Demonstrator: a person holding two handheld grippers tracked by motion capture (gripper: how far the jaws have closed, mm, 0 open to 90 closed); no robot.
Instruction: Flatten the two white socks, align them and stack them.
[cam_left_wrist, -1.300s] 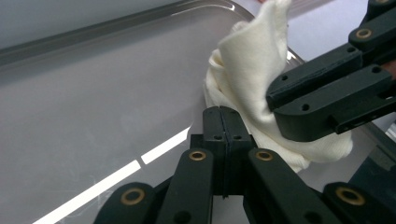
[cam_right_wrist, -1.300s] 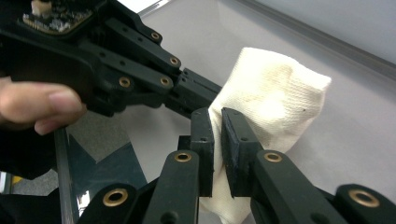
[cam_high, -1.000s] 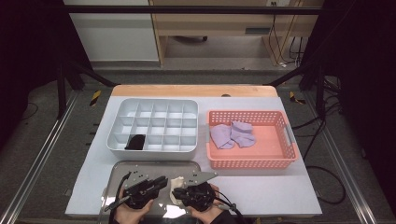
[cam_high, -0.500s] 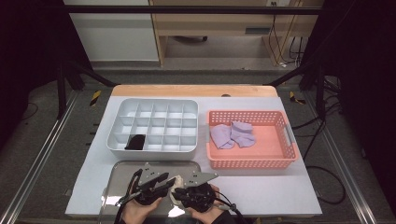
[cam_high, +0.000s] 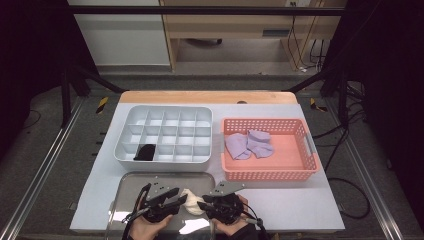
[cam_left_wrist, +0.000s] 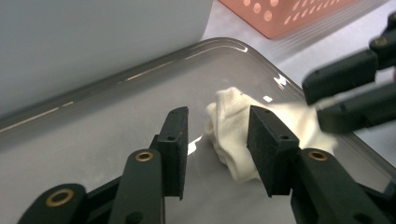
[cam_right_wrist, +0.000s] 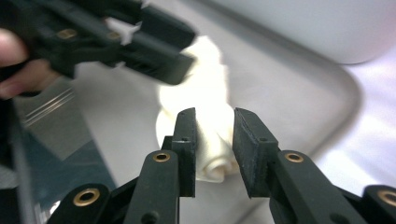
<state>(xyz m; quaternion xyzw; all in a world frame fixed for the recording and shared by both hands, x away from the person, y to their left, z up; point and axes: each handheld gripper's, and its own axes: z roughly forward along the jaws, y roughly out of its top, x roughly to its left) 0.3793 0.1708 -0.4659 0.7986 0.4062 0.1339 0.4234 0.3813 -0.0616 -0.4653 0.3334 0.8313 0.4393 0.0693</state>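
Now both claws, left (cam_left_wrist: 217, 135) and right (cam_right_wrist: 214, 149), just opened, loosely straddling rolled white sock (cam_high: 191, 201) on tray (cam_high: 125, 185) at surface's near edge; it may unroll.

Soft cream cloth roll (cam_left_wrist: 233, 135), seemingly glossy metal tray (cam_left_wrist: 116, 116)

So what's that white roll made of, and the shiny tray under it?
The white roll looks like soft knitted cloth, maybe a rolled sock: matte, with a ribbed, wrinkled surface. The tray seems to be polished metal, possibly stainless steel: grey, smooth, with bright glints along its curved rim and mirror-like reflections on its floor.
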